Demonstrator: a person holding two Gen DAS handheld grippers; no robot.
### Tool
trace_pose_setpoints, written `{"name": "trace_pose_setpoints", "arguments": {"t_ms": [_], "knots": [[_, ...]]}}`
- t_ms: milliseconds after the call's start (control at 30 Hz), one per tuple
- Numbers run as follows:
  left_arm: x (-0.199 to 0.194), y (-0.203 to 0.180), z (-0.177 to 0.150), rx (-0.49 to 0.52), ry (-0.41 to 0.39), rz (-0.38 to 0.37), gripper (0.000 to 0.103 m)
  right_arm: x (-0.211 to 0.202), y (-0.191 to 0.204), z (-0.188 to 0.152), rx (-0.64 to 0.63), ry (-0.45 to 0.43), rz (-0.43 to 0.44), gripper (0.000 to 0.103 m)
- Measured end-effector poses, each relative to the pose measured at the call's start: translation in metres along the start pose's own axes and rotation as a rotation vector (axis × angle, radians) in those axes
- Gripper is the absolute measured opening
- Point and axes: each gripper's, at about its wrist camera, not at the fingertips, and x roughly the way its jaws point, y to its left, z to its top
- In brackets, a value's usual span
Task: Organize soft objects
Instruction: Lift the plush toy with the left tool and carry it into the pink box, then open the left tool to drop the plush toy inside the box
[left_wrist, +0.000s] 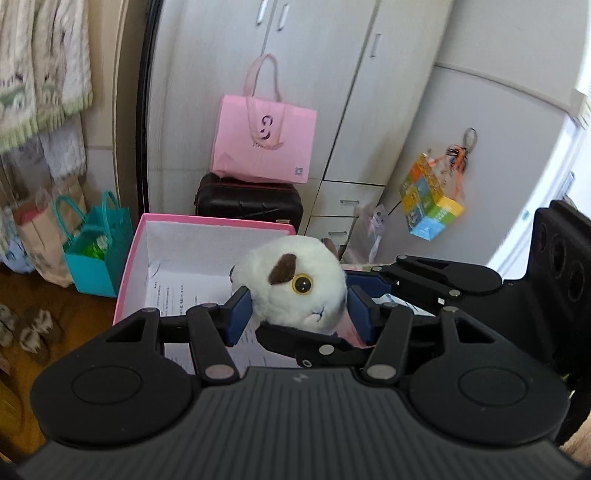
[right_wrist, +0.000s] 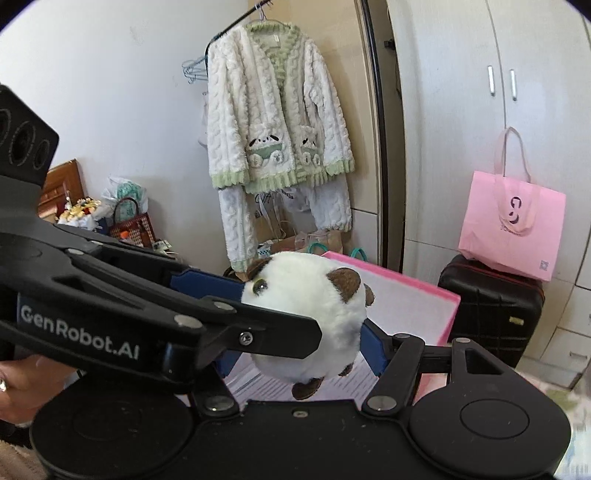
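A round white plush toy (left_wrist: 291, 284) with brown patches and a yellow eye is held in the air over an open pink box (left_wrist: 207, 251) with a white inside and printed papers in it. My left gripper (left_wrist: 299, 314) has its blue pads against both sides of the toy. My right gripper (right_wrist: 299, 350) also closes on the toy (right_wrist: 310, 317) from the other side, its blue pads touching it. The right gripper's fingers (left_wrist: 373, 280) cross in from the right in the left wrist view. The box also shows in the right wrist view (right_wrist: 413, 295).
A black suitcase (left_wrist: 247, 199) with a pink tote bag (left_wrist: 262, 140) on it stands behind the box against white wardrobe doors (left_wrist: 314, 74). A teal bag (left_wrist: 99, 251) sits left of the box. A fluffy cardigan (right_wrist: 277, 110) hangs on the wall. A colourful cube (left_wrist: 428, 199) hangs from a door.
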Motion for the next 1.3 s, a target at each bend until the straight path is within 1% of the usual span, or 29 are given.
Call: {"name": "trace_pose_setpoints", "arguments": {"t_ms": [67, 200, 333, 467, 533, 600, 700, 833, 900, 933, 1000, 1067, 1133, 1200, 1300], "knots": [[0.021, 0.013, 0.007, -0.034, 0.024, -0.015, 0.054, 0.018, -0.015, 0.004, -0.005, 0.031, 0.009, 0.071], [0.064, 0.033, 0.013, -0.082, 0.078, -0.01, 0.054, 0.058, -0.043, 0.01, -0.032, 0.125, 0.034, 0.071], [0.101, 0.051, 0.011, -0.136, 0.132, -0.015, 0.054, 0.091, -0.054, 0.008, -0.114, 0.198, 0.017, 0.07], [0.126, 0.066, 0.003, -0.202, 0.162, -0.029, 0.054, 0.11, -0.06, 0.004, -0.168, 0.254, -0.002, 0.07], [0.134, 0.069, 0.001, -0.232, 0.171, -0.025, 0.054, 0.115, -0.066, 0.003, -0.172, 0.26, 0.003, 0.069], [0.14, 0.068, -0.001, -0.248, 0.183, -0.036, 0.054, 0.116, -0.071, 0.002, -0.176, 0.264, 0.015, 0.069], [0.144, 0.066, 0.001, -0.255, 0.185, -0.05, 0.054, 0.114, -0.077, 0.003, -0.19, 0.263, 0.019, 0.069], [0.149, 0.062, 0.001, -0.255, 0.179, -0.018, 0.053, 0.116, -0.081, 0.003, -0.211, 0.275, -0.006, 0.07], [0.149, 0.063, -0.001, -0.256, 0.174, 0.016, 0.059, 0.121, -0.078, 0.002, -0.25, 0.278, -0.038, 0.072], [0.149, 0.063, -0.002, -0.263, 0.177, 0.053, 0.063, 0.123, -0.075, 0.001, -0.274, 0.276, -0.06, 0.072], [0.144, 0.062, -0.004, -0.238, 0.169, 0.093, 0.064, 0.125, -0.069, -0.001, -0.308, 0.271, -0.102, 0.072], [0.134, 0.059, -0.007, -0.198, 0.153, 0.123, 0.066, 0.119, -0.065, -0.001, -0.322, 0.26, -0.12, 0.072], [0.119, 0.053, -0.008, -0.155, 0.129, 0.135, 0.066, 0.104, -0.062, -0.001, -0.315, 0.237, -0.108, 0.072], [0.102, 0.049, -0.006, -0.126, 0.106, 0.131, 0.068, 0.083, -0.058, 0.0, -0.301, 0.212, -0.094, 0.072], [0.071, 0.035, -0.008, -0.063, 0.054, 0.151, 0.069, 0.041, -0.053, -0.003, -0.24, 0.162, -0.062, 0.073]]}}
